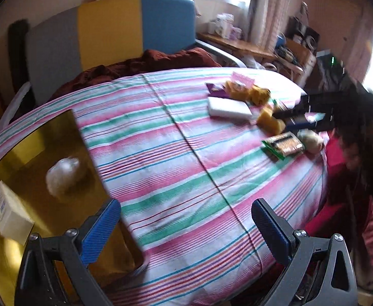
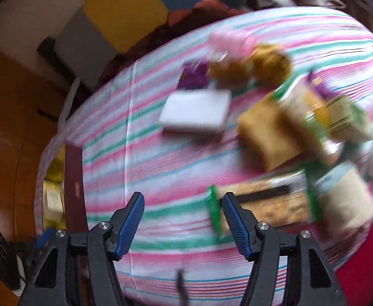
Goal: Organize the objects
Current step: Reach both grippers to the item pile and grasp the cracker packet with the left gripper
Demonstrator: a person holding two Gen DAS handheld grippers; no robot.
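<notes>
The right tongs (image 2: 183,227) stand about half open and empty, hovering over the pink, green and white striped bedsheet (image 2: 145,158) just short of the green-edged clear packet of biscuits (image 2: 263,204). That packet is the nearest item to them and looks like the likely next pick. The left tongs (image 1: 186,232) gape wide with nothing between them, poised beside the shiny gold rectangular tray (image 1: 46,158), which seems to be the collecting place.

Taking the tray as landmark: inside it lie a crumpled white plastic-wrapped ball (image 1: 64,176) and a small cream cardboard box (image 1: 10,214), already sorted by the look of it. Well away from the tray, across the sheet, sits the unsorted cluster: a flat white rectangular sponge block (image 1: 229,109), yellow sponge cubes (image 1: 268,117), a purple packet (image 1: 215,89) and a pink wrapped packet (image 1: 240,79). They lie loosely heaped, touching one another. The right wrist view is blurred, so finer detail cannot be read.
</notes>
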